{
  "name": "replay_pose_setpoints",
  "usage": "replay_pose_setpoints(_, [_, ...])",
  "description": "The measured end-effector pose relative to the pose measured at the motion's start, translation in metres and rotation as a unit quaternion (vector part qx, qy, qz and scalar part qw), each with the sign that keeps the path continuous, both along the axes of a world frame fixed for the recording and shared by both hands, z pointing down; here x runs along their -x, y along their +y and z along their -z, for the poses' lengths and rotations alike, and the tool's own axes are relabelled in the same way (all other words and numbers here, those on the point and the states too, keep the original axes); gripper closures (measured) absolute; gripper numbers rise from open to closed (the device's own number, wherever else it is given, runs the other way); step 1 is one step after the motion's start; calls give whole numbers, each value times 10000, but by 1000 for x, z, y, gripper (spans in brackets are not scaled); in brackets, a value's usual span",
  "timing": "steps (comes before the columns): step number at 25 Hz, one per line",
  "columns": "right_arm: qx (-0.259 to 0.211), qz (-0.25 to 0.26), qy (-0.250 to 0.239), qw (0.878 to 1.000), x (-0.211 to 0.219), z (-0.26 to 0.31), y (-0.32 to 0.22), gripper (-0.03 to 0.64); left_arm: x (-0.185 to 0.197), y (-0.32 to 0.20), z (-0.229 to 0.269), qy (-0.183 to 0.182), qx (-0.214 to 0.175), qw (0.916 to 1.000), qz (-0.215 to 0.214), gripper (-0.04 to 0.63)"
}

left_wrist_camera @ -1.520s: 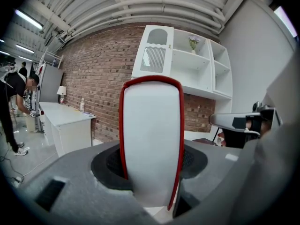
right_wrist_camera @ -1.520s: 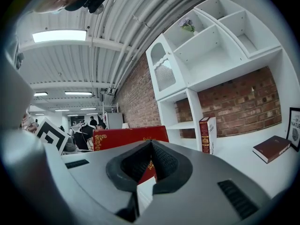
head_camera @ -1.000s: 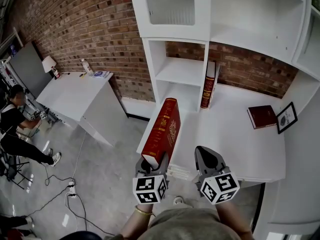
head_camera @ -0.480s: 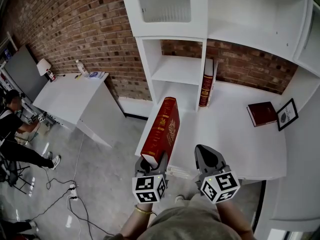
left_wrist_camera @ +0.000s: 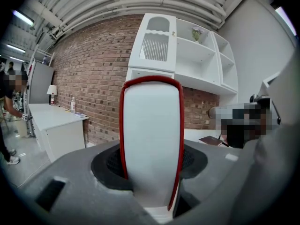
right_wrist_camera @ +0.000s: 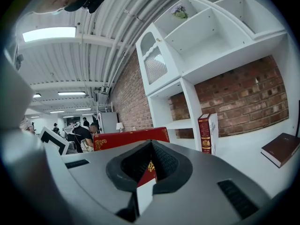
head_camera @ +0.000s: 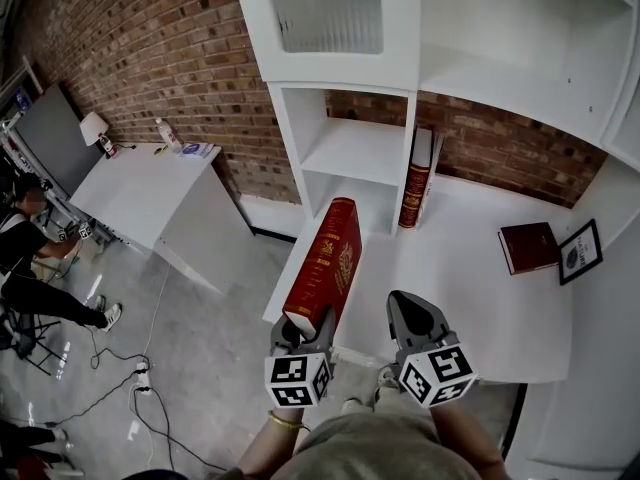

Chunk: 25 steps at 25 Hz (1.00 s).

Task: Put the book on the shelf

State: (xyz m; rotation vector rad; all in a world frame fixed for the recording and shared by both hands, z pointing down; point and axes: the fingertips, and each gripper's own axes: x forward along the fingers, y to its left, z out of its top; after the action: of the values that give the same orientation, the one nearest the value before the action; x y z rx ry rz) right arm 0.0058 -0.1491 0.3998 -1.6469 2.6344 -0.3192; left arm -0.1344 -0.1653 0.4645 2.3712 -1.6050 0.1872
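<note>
Far left: person (head_camera: 25,258) by a grey panel, then a white side surface (head_camera: 150,193) with a lamp (head_camera: 98,128) and a bottle (head_camera: 167,134) against the brick wall.

Left gripper (head_camera: 300,330): fingers pinching the lower end of the big red book (head_camera: 325,263). In the left gripper view the white page edge with its red cover rims (left_wrist_camera: 151,139) fills the gap between the fingers. The book is tilted, off the main surface (head_camera: 470,298), over its front-left edge. Its top end points at the lower open compartment of the white shelf unit (head_camera: 355,151), not in it.

Just right of that compartment, a second red book (head_camera: 417,180) stands upright on the surface.

Right gripper (head_camera: 403,306): fingers pressed together at the tips, gripping nothing, beside the held book and over the front edge of the surface.

Far right: dark red book (head_camera: 528,247) lying flat, picture frame (head_camera: 580,251) just beside it.
</note>
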Motion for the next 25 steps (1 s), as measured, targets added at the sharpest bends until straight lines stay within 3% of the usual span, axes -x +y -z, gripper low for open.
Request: replay_pose_setpoints(25, [224,354,-52,9991,-37,-20,-87,611,-37,-79,-32,-249,86,9992,293,362])
